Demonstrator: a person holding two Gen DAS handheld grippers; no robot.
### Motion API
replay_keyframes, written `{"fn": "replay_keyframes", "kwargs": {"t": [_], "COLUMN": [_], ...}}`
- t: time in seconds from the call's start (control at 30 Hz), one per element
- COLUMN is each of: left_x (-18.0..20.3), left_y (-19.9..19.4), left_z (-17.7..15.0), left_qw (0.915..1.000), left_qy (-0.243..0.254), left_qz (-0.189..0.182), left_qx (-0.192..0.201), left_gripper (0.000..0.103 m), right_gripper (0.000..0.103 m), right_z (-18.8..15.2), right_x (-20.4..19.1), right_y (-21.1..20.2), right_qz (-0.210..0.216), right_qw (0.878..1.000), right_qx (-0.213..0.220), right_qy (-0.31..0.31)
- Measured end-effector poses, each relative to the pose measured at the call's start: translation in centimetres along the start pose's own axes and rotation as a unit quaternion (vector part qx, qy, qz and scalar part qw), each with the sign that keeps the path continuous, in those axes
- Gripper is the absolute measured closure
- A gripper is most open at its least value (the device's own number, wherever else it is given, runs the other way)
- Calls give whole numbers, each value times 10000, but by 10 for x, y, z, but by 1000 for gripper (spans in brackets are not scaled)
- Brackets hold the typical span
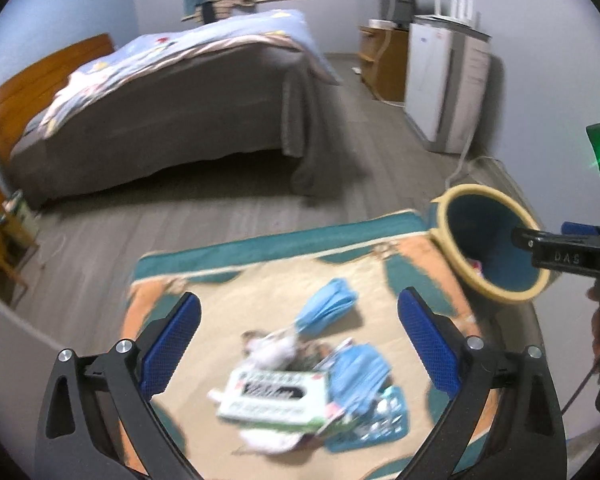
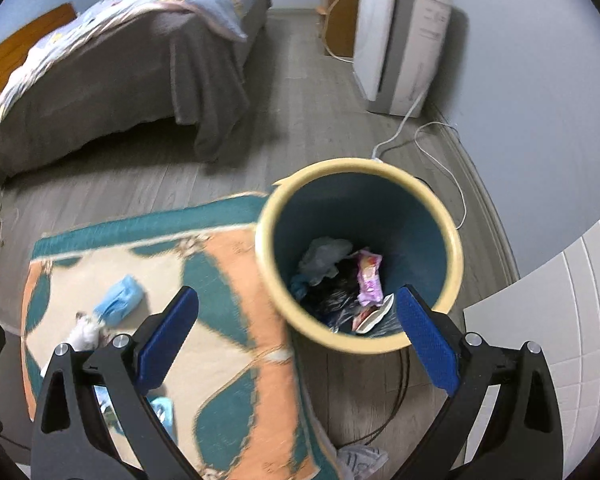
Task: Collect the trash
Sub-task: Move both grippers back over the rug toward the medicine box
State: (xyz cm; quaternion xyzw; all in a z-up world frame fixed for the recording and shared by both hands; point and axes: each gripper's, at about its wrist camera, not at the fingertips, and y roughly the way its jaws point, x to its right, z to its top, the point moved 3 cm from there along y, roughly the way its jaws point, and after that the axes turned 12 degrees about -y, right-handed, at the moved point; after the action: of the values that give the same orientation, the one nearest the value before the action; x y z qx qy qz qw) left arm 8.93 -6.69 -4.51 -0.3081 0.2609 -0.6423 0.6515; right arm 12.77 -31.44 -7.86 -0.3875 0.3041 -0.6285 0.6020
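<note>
- Nearest the left gripper (image 1: pixel 298 328), on the rug (image 1: pixel 260 280): a white and green carton (image 1: pixel 274 398) lying flat in a loose heap of trash, with two crumpled blue face masks (image 1: pixel 328 306) and some white scraps beside it.
- Handling, judged: the carton looks light and fairly stiff, so pinch it across its narrow side. The masks are soft and limp; take one by its bunched middle, as a loose edge may slip.
- Left gripper: jaws spread wide, nothing between the pads, hanging above the heap without touching it.
- Right gripper (image 2: pixel 298 330): likewise wide apart and empty, poised over the bin (image 2: pixel 268 240).
- Bin stands at the rug's corner on the wood floor, part filled with wrappers and dark bags.
- Beyond: bed (image 1: pixel 160 120), white cabinet (image 2: pixel 400 40).
</note>
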Motion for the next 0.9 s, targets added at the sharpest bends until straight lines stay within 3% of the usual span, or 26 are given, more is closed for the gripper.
{"fn": "replay_keyframes", "kwargs": {"t": [0.13,0.23,0.37,0.43,0.6,0.8,0.9], "left_x": [-28,-45,-69,-77,-89,-99,-98], "left_y": [3,6,5,4,3,4,4], "left_z": [-16,-21,-25,-27,-32,-35,-37], "left_qw": [9995,9993,9995,9995,9994,9992,9992], "left_qy": [-75,31,-169,-211,-153,-125,4], "left_qz": [281,334,256,214,301,390,401], "left_qx": [-97,-153,-65,-49,-13,-9,79], "left_gripper": [5,5,5,5,5,5,5], "right_gripper": [6,6,6,6,6,6,6], "right_z": [-7,-14,-22,-23,-25,-26,-33], "right_x": [-41,-66,-86,-98,-119,-133,-134], "right_y": [-2,-4,-6,-7,-18,-35,-36], "right_qz": [250,473,444,487,141,-85,-4], "right_qw": [9990,9976,9974,9963,9933,9908,9932], "right_qx": [-215,-350,-369,-339,-59,425,400], "right_qy": [-302,-367,-431,-625,-1148,-1283,-1093]}}
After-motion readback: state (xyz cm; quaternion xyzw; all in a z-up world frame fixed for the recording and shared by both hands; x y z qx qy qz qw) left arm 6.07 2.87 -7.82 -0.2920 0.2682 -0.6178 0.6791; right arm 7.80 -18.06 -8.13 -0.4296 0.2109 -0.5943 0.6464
